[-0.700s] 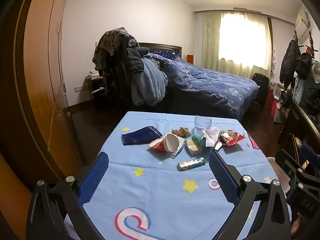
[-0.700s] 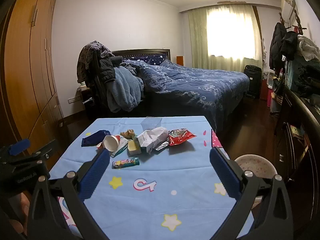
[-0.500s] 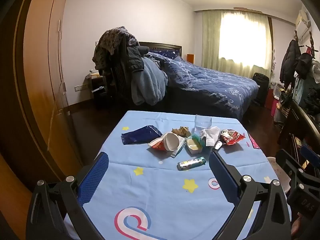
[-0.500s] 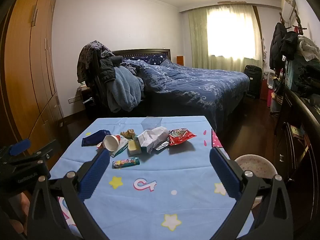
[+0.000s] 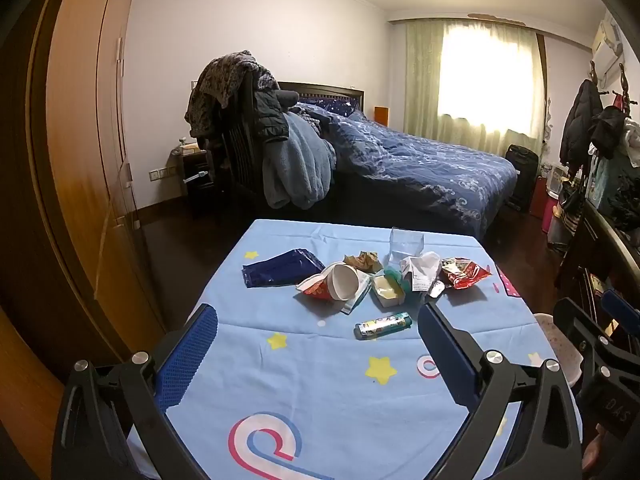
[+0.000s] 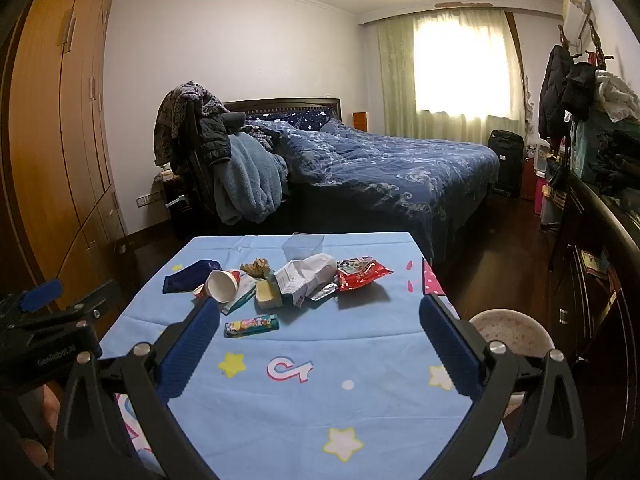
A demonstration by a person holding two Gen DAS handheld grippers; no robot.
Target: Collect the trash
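Nothing has moved since the earlier frames: both tools hover over the near end of the tabletop exactly as before, and the litter lies where it lay. We see the left tool (image 5: 316, 344) at the bottom of its own view with its blue-padded jaws spread wide apart and nothing between them. We see the right tool (image 6: 318, 340) the same way, jaws wide apart and holding nothing.

The trash sits in a loose cluster at the middle of the tabletop (image 5: 320, 400), which is covered in a light blue cloth with stars. In the left view we find a dark blue wrapper (image 5: 280, 272) at the left of the pile, a tipped paper cup (image 5: 344, 280) just beside it, a crumpled brown scrap (image 5: 364, 260) behind the cup, and a small yellow tub (image 5: 386, 290) to the right. A crumpled white paper bag (image 5: 420, 270) lies next to a red snack bag (image 5: 464, 274), with a clear plastic cup (image 5: 406, 244) standing behind them. A small colourful stick pack (image 5: 383, 325) lies alone, nearer to us than the rest.

In the lower right of the right view, a speckled pink bin (image 6: 512, 332) stands just beside the tabletop.
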